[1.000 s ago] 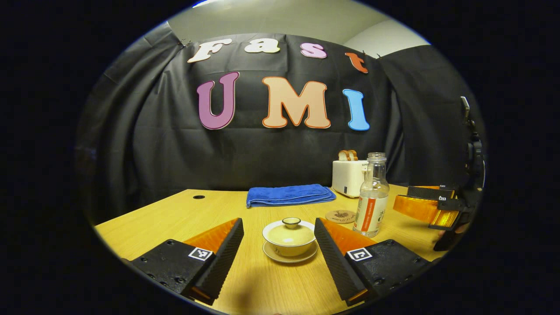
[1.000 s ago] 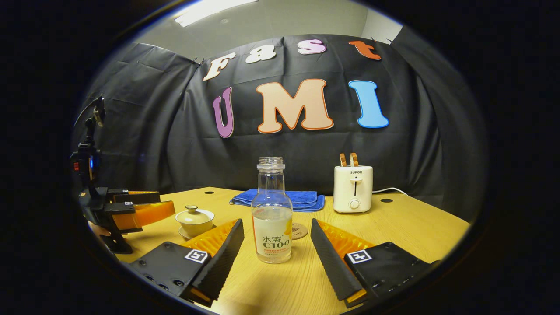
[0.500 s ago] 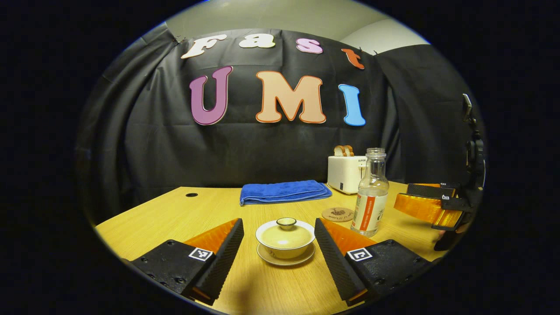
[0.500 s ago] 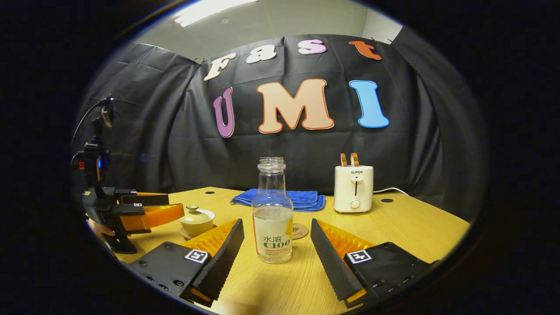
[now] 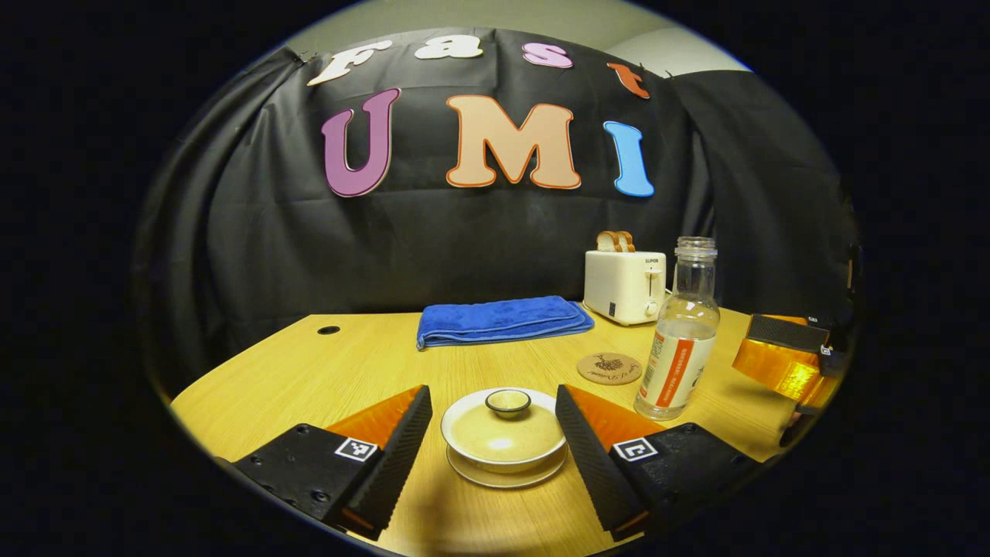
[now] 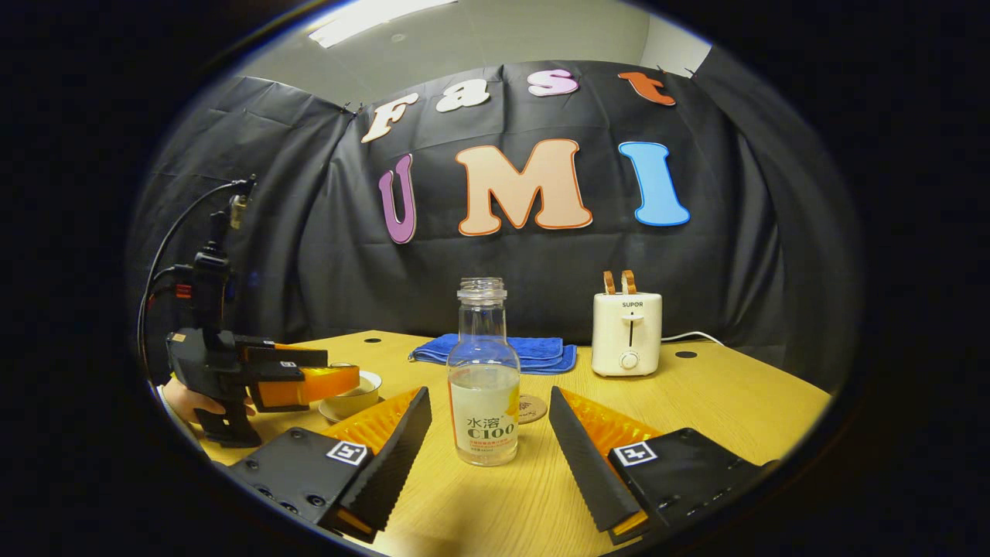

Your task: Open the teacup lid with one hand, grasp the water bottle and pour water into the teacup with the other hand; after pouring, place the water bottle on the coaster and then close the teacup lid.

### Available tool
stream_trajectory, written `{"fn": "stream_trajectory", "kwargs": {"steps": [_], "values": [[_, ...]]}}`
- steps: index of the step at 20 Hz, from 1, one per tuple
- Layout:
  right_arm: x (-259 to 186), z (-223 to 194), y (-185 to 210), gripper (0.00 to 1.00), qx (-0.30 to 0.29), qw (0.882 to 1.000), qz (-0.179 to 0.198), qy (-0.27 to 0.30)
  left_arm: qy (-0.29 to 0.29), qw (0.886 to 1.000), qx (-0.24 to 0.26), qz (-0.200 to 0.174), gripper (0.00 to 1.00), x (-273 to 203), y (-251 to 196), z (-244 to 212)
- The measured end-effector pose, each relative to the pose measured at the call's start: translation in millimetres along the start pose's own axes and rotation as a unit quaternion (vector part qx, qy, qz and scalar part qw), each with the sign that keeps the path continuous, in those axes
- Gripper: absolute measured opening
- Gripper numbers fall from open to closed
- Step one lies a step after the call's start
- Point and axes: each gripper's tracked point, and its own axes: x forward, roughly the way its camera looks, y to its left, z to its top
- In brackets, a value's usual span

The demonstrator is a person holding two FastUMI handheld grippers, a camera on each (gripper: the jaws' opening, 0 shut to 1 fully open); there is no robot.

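two grippers stand spread and empty, so the first step, lifting the lid, is not yet done. left gripper [image 5: 493,441] straddles the teacup [image 5: 503,433], fingers either side and apparently clear of it, though the fisheye makes contact hard to judge. next it should centre on the lid knob [image 5: 508,401] and pinch. right of that, the coaster [image 5: 609,368] lies just beside the water bottle [image 6: 483,387], uncapped, between the right gripper [image 6: 490,456] fingers, untouched. bare table [image 6: 727,402] spreads rightward; the toaster [image 6: 627,334] is well behind.
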Motion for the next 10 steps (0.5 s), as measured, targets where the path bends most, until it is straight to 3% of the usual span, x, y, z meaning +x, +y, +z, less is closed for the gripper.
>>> {"fn": "stream_trajectory", "kwargs": {"steps": [3,10], "values": [[0.7,0.6,-0.1,0.95,0.0,1.0,0.001,0.0,0.015,1.0,0.008,-0.006,0.92,6.2,-3.7,-2.9],[0.7,-0.3,-0.2,0.98,0.0,1.0,0.002,0.0,0.025,0.999,0.018,-0.015,0.72,11.6,-9.1,-4.4]]}}
